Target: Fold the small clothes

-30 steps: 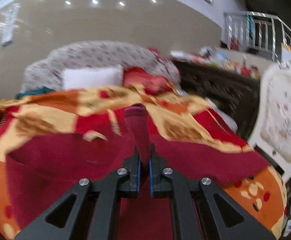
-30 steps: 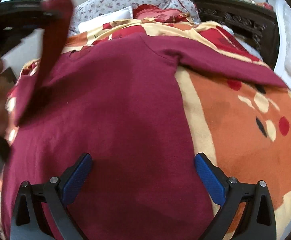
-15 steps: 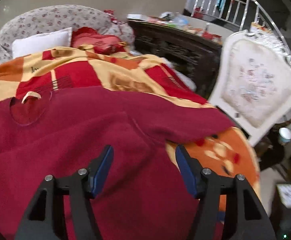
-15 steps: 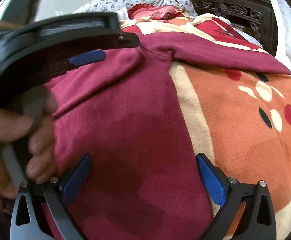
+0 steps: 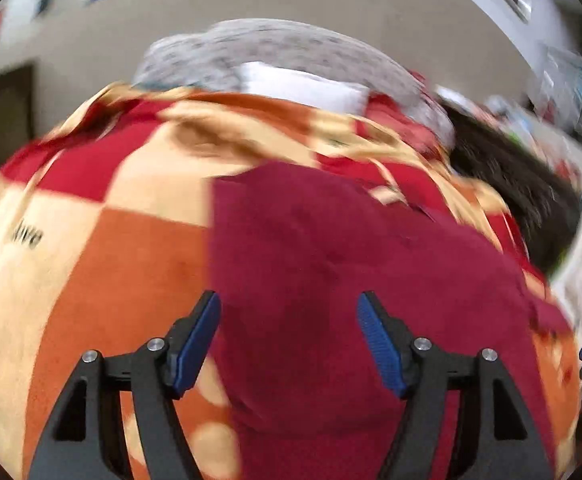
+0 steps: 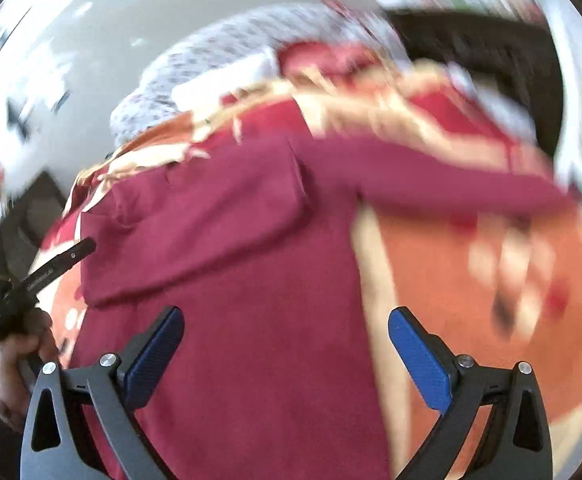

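Observation:
A maroon long-sleeved shirt (image 5: 331, 264) lies spread on a bed with an orange, red and cream blanket (image 5: 103, 264). In the right wrist view the shirt (image 6: 259, 300) has its left sleeve (image 6: 195, 220) folded over the body, and its right sleeve (image 6: 451, 184) stretches out to the right. My left gripper (image 5: 289, 332) is open and empty above the shirt's left edge. My right gripper (image 6: 285, 352) is open and empty above the shirt's lower body. The left gripper also shows at the left edge of the right wrist view (image 6: 31, 276), held in a hand.
A floral headboard (image 5: 275, 52), a white pillow (image 5: 307, 88) and a red cushion (image 6: 331, 56) lie at the far end of the bed. A dark wooden cabinet (image 5: 515, 184) stands to the right. Both views are motion-blurred.
My left gripper let go of the left sleeve, which now lies folded over the shirt, and swung back to the left. My right gripper stayed open over the shirt and tilted.

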Motion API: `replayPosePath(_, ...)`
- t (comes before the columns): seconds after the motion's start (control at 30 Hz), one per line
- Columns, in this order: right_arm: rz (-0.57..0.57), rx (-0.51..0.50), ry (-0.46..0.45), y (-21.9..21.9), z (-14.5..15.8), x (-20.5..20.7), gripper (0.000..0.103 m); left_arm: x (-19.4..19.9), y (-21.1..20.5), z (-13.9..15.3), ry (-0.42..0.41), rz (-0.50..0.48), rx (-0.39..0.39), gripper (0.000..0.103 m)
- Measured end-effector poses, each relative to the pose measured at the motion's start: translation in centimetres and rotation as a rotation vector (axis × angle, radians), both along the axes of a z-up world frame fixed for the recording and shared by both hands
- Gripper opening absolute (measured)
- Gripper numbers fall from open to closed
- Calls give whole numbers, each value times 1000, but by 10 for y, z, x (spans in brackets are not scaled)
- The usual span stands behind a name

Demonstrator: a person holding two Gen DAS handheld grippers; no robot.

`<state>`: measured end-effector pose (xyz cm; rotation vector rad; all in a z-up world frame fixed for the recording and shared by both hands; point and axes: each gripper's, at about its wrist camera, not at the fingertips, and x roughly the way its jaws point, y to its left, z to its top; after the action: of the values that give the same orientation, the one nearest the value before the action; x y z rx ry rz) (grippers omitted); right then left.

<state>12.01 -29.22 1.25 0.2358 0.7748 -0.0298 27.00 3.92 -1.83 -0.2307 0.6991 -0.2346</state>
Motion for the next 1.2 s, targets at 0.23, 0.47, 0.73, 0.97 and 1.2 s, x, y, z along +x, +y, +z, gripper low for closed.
replayPosePath(0.23,316,-116,66,38,-1,105,103,46,5,-13,86,61,-68,70)
replayPosePath(0.47,187,-156,181,18,-51,133,103,58,0,-33,156,97,35,70)
replayPosePath(0.73,-8,-184,6,-64,7,63,103,-23,-15,23,-106,59,60,87)
replayPosePath(0.97,-412,42,49,-265,2,-20,103,-63,-56,-8,-164,-135,144,87)
replayPosePath(1.2,-575,495,75,-374,-43,-55,103,-39,-44,-28,-14,-57,107,87)
